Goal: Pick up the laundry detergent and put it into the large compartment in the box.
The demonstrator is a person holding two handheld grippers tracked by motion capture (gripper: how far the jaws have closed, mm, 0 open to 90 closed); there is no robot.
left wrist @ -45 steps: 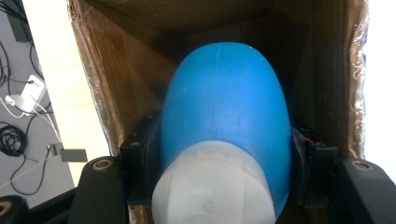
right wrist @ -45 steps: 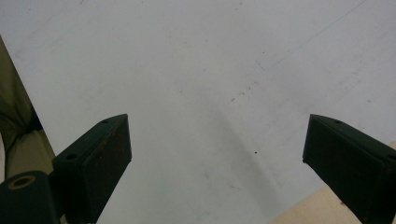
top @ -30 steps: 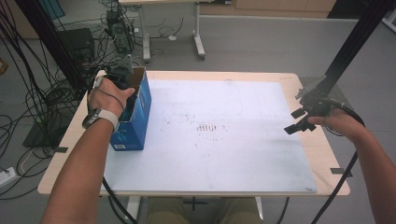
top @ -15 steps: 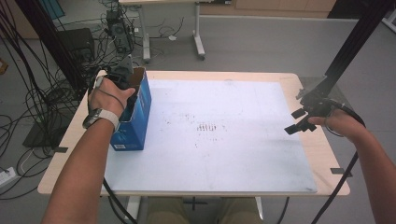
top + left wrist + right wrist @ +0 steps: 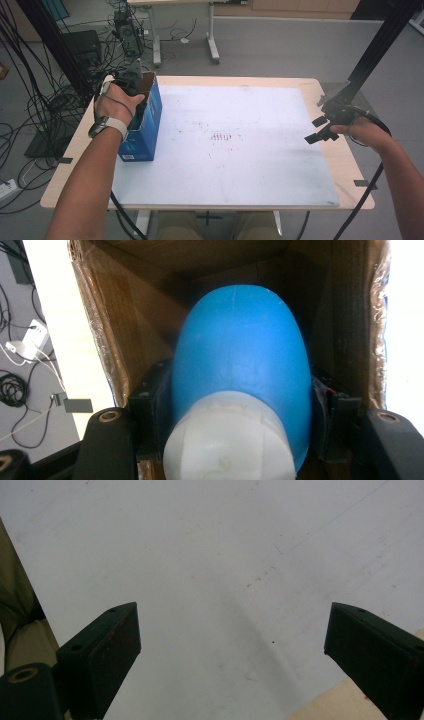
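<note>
A blue cardboard box (image 5: 144, 131) stands open-topped at the left edge of the white mat (image 5: 235, 150). My left gripper (image 5: 135, 87) reaches down into its mouth. In the left gripper view the jaws are shut on a blue rounded object with a white end (image 5: 240, 385), which sits inside the box's brown walls (image 5: 115, 340). My right gripper (image 5: 320, 129) hovers at the table's right edge with its jaws open. In the right gripper view its fingers (image 5: 100, 650) stand wide apart over the bare mat, and nothing lies between them.
The wooden table (image 5: 345, 165) shows as a margin around the mat. Cables (image 5: 35, 115) and equipment lie on the floor to the left. Another table's legs (image 5: 212, 40) stand behind. A black frame post (image 5: 375, 50) rises at the right.
</note>
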